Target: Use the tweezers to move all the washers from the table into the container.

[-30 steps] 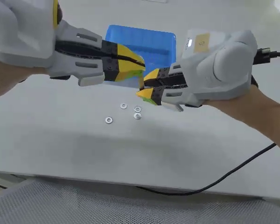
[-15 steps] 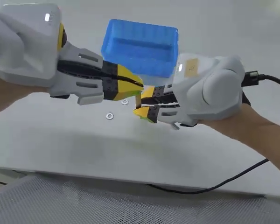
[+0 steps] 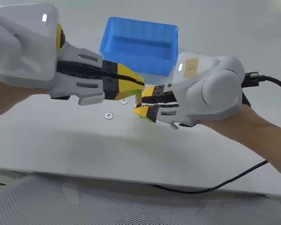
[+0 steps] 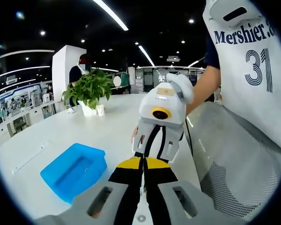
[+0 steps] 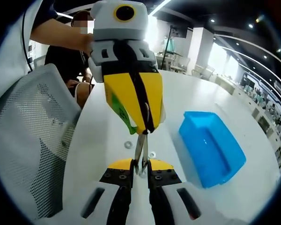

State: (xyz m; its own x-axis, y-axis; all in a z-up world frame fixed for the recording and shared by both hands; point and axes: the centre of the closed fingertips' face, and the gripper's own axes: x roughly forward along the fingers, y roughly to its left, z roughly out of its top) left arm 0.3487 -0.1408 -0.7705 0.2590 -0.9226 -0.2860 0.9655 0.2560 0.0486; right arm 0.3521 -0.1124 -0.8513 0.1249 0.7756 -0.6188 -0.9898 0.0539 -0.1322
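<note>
The head view looks down from above and behind the left tongs (image 3: 141,80) and the right tongs (image 3: 139,101), close over the worktop (image 3: 131,150), with the blue container (image 3: 139,44) beyond them. The left gripper view sights along its own jaws at the right tongs close ahead, and the right gripper view sights back along the tweezers (image 5: 141,150) at the left tongs, so the two face each other. All three views share the container and the worktop around it.
</note>
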